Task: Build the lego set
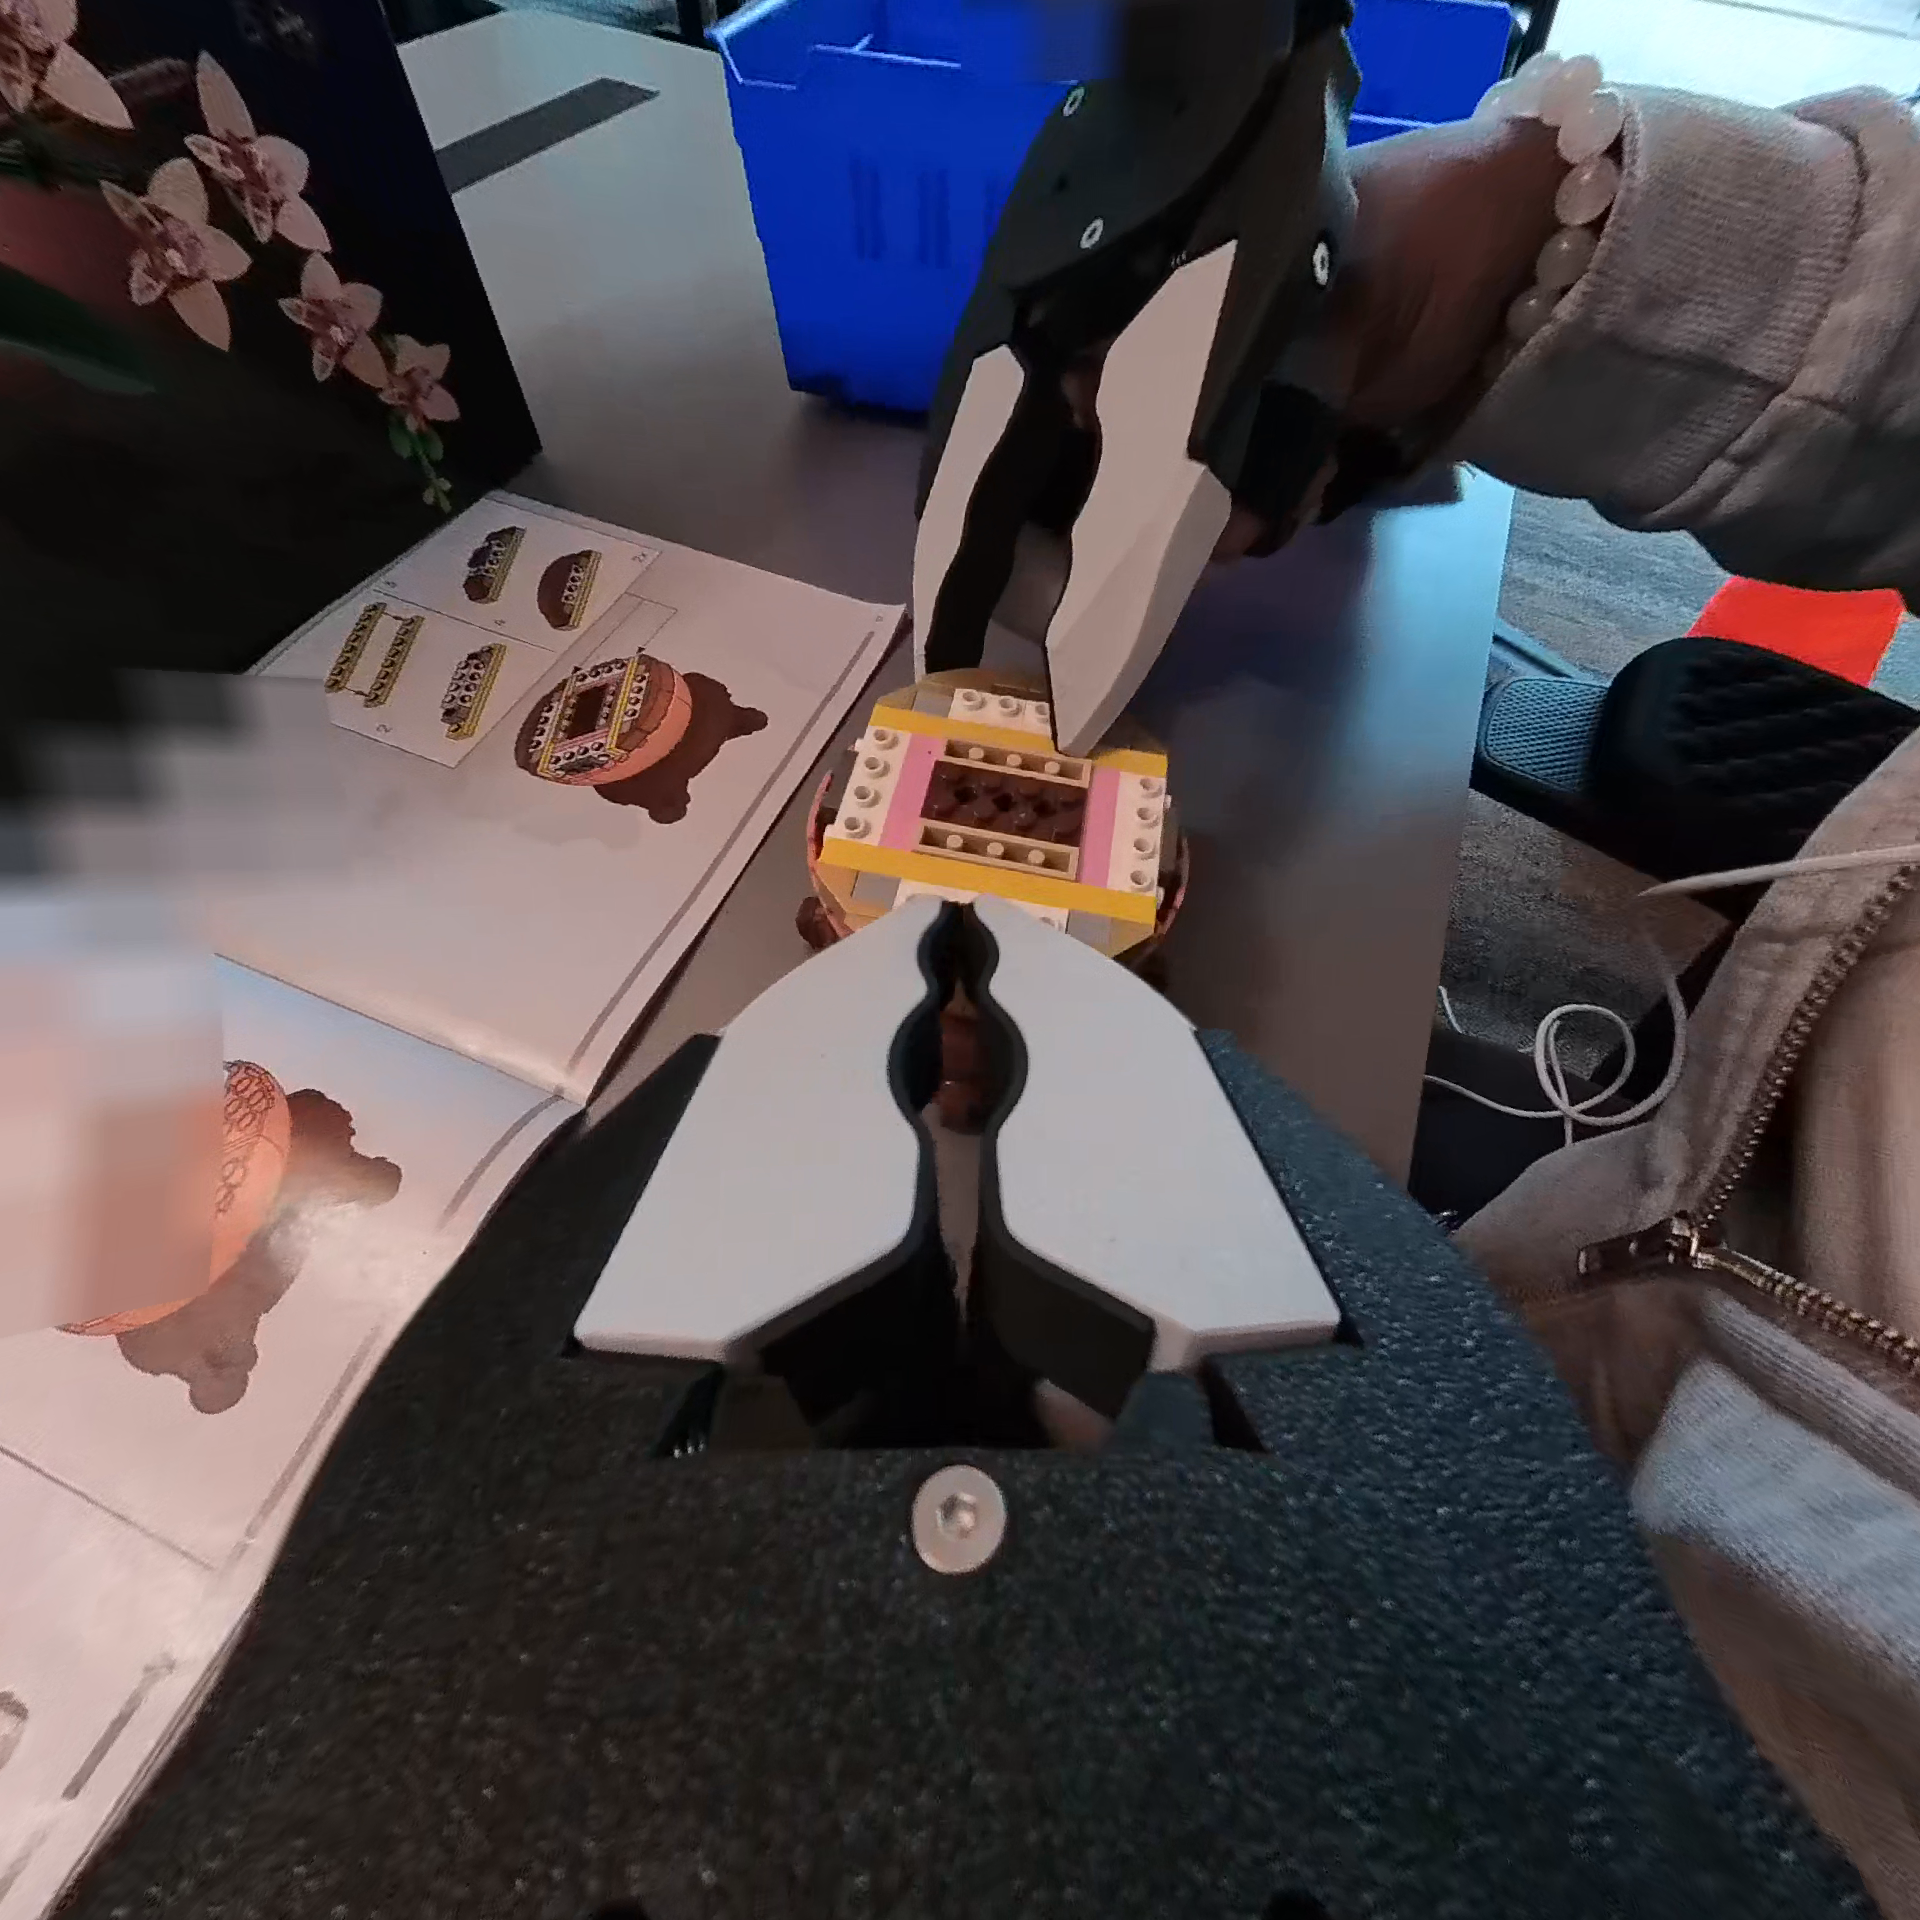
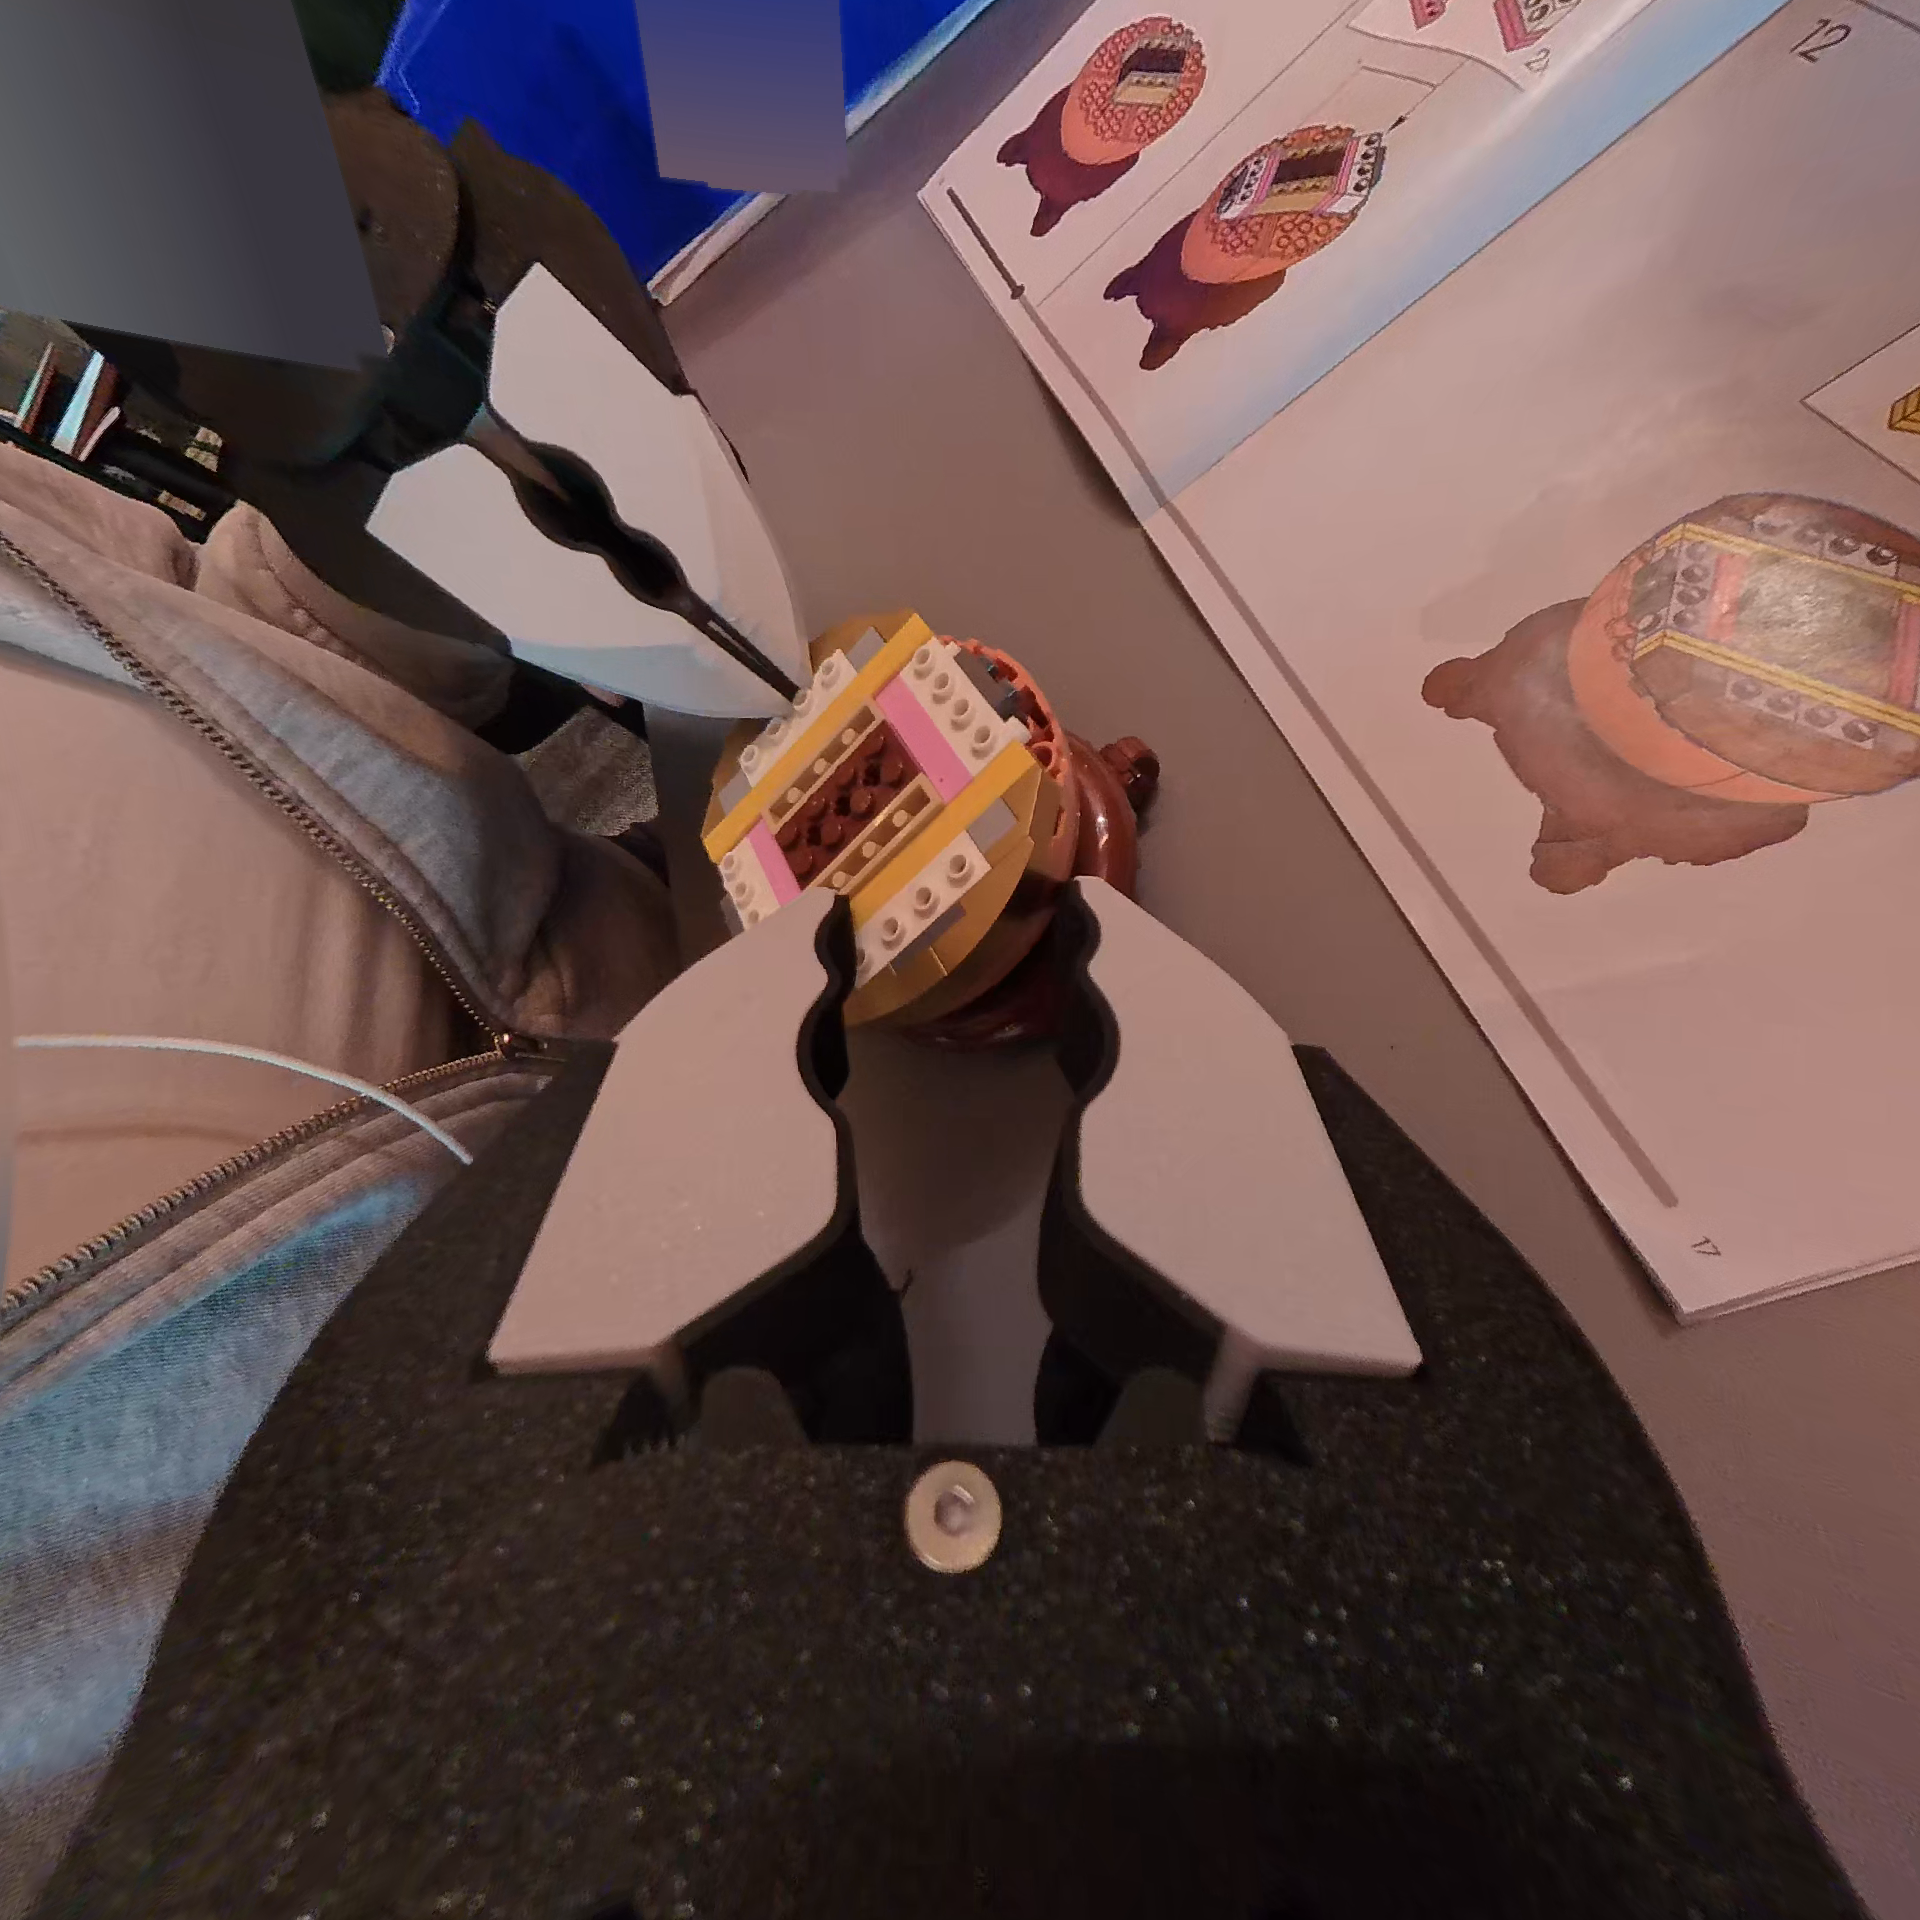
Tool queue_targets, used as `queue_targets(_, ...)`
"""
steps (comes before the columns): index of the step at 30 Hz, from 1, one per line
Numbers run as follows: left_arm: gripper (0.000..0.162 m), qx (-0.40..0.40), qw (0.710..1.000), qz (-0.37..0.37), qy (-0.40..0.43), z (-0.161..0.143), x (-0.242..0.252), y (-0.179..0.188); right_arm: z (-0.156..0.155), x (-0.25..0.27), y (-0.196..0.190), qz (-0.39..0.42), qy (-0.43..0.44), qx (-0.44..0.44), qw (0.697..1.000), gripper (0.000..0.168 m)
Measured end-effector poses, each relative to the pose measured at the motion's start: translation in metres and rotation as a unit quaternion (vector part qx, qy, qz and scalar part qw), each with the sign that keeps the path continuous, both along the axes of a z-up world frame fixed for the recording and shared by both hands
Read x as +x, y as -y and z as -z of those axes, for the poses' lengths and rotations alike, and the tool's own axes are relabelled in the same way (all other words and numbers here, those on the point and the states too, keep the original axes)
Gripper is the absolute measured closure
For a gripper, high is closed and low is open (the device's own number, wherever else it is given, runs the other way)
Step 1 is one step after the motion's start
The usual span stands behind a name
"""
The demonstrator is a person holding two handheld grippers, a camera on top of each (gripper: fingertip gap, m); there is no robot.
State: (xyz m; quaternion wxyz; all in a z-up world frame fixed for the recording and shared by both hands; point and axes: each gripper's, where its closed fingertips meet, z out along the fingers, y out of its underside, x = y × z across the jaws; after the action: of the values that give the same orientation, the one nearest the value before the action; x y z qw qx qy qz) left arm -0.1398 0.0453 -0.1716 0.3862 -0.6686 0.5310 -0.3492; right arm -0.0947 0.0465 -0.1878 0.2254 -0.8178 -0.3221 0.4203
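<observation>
While the round lego model [image 1: 992, 821] stands on the grey tabletop [image 1: 644, 343] just beside the open instruction booklet [image 1: 582, 831], it is met from two sides. The left hand-held gripper [image 1: 958, 906] is seen with its fingers drawn together, tips touching the near white edge of the model — whether anything is pinched there cannot be told. The right hand-held gripper [image 2: 961, 894] is held with fingers apart, one tip on the studded top and the other beside the brown base [image 2: 1049, 997]. On top of the model, yellow strips, pink strips and white studded plates are arranged around a brown recess. A blue bin [image 1: 883, 208] and a dark box printed with flowers [image 1: 208, 260] are seen farther back — both well apart from the model.
</observation>
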Motion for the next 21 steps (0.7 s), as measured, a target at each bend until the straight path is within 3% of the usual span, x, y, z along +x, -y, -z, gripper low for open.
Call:
queue_targets(12,0.162,0.052,0.998,0.008,-0.029,0.0029,-0.0012,0.0002,0.0004,-0.0011,0.0005,-0.009,-0.001,-0.012,1.0,0.13)
queue_targets(21,0.162,0.176,0.981,0.017,-0.074,0.0022,-0.0008,-0.0006,0.0008,-0.0009,0.0008,-0.006,-0.009,-0.029,1.0,0.131)
